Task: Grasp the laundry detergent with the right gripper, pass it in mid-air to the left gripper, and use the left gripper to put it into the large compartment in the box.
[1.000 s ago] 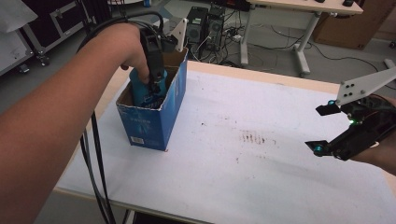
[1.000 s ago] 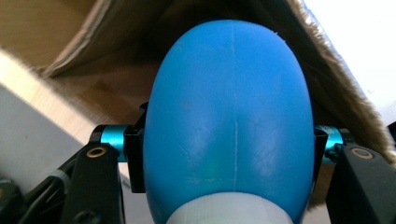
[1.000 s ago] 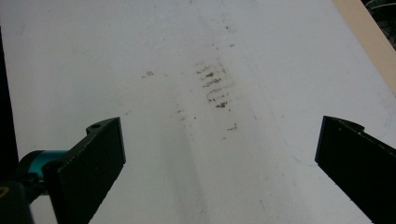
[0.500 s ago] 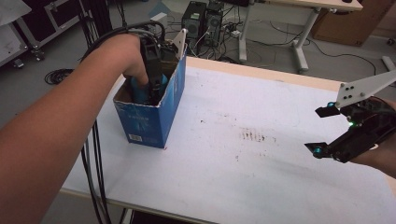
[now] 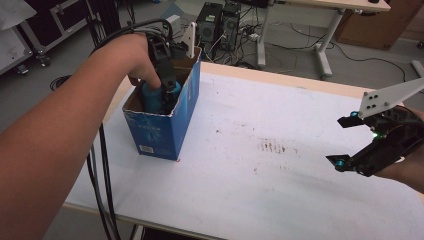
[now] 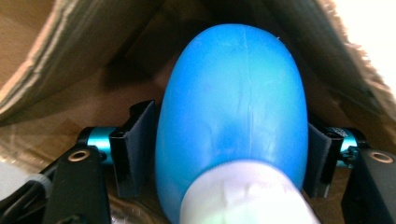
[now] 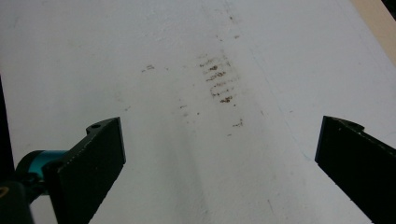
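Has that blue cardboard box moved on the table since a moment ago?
No. The blue box keeps its distance from the brown stain on the table; the left gripper inside has just been opening.

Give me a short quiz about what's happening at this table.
1. What lies between the left gripper's jaws?
2. True or false: the right gripper is shut on something.
3. Where does the blue box stand: A, the table's middle; B, near its left edge; C, on the floor?

Key:
1. A blue bottle, down inside the box; the jaws have just been opening.
2. False: its jaws stand open over the white table.
3. B.
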The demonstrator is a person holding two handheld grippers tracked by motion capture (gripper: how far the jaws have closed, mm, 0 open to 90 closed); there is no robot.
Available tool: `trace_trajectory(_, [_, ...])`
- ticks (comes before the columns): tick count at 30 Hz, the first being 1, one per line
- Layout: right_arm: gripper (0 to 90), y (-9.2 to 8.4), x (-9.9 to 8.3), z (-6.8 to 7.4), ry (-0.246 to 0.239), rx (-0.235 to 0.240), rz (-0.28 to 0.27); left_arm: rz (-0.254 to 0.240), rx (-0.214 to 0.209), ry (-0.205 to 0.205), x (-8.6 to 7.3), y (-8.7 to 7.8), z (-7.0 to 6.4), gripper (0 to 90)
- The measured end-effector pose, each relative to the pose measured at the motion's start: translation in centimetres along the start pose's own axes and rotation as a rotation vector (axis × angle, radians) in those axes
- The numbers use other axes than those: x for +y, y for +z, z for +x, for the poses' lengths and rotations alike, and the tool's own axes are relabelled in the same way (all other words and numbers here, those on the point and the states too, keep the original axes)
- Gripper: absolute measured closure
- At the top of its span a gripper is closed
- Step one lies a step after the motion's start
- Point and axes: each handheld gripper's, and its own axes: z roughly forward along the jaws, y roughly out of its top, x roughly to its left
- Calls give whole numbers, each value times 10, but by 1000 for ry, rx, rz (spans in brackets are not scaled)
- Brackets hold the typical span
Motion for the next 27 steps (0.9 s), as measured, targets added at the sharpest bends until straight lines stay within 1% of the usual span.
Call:
trace_trajectory(2, [7, 0, 0, -1, -3, 2, -4, 3, -1, 4, 0, -5, -1, 300])
trace_trajectory(3, [7, 0, 0, -1, -3, 2, -4, 3, -1, 4, 0, -5, -1, 294])
trace_trajectory(4, [7, -1, 0, -1, -3, 4, -4, 5, 1, -3, 0, -9, -2, 282])
trace_trajectory(5, [7, -1, 0, -1, -3, 4, -4, 5, 1, -3, 0, -9, -2, 281])
trace_trajectory(8, [7, 0, -1, 0, -3, 6, -10, -17, 0, -37, -3, -17, -3, 266])
trace_trajectory(14, [7, -2, -1, 0, -2, 9, -14, -29, 1, -41, -7, -33, -6, 250])
trace_trajectory(16, [7, -3, -1, -2, 1, 9, -21, -24, 3, -31, -8, -37, -8, 238])
trace_trajectory(18, [7, -4, -2, -3, 8, 9, -23, -34, 14, -31, -8, -43, -12, 237])
trace_trajectory(20, [6, -5, -2, -4, 11, 11, -19, -35, 34, -12, -8, -50, -15, 205])
trace_trajectory(21, [6, -5, -2, -4, 11, 11, -19, -35, 34, -12, -8, -50, -15, 195])
trace_trajectory(22, [7, -5, -2, -4, 8, 13, -18, -42, 44, -4, -8, -55, -18, 195])
trace_trajectory(23, [7, -6, -2, -5, 9, 15, -14, -50, 49, -2, -7, -58, -20, 176])
trace_trajectory(24, [7, -8, -1, -5, 7, 17, -8, -52, 56, 8, -7, -62, -23, 167])
trace_trajectory(25, [7, -8, -1, -5, 7, 17, -8, -52, 56, 8, -7, -62, -23, 167])
trace_trajectory(26, [7, -9, 1, -6, -3, 22, -6, -48, 62, 24, -6, -67, -27, 166])
trace_trajectory(27, [7, -10, 2, -6, -3, 21, -5, -48, 62, 24, -6, -67, -27, 163])
